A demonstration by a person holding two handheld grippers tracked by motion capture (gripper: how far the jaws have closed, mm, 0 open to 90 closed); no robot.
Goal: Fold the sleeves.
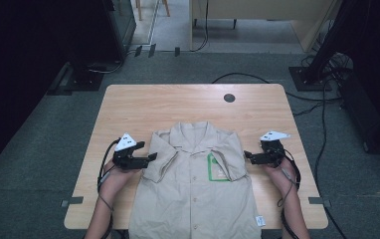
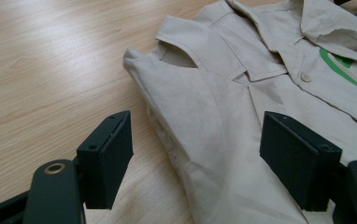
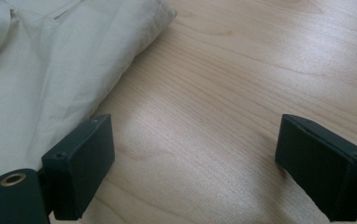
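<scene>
A beige short-sleeved shirt [image 1: 198, 184] lies flat on the wooden table [image 1: 178, 104], collar away from me, buttons up, a green badge [image 1: 217, 168] on its chest. Both sleeves are folded in over the body. My left gripper [image 1: 152, 157] hovers at the shirt's left folded edge, open, its jaws straddling the cloth [image 2: 204, 140] without pinching it. My right gripper [image 1: 246, 155] stands open just off the shirt's right edge [image 3: 50, 84], over bare wood. A white label [image 1: 260, 219] sits at the hem.
A round dark cable hole [image 1: 229, 98] marks the far side of the table. Bare wood lies left, right and beyond the shirt. Cables [image 1: 322, 124] trail over the grey floor at the right. The shirt's hem reaches the table's near edge.
</scene>
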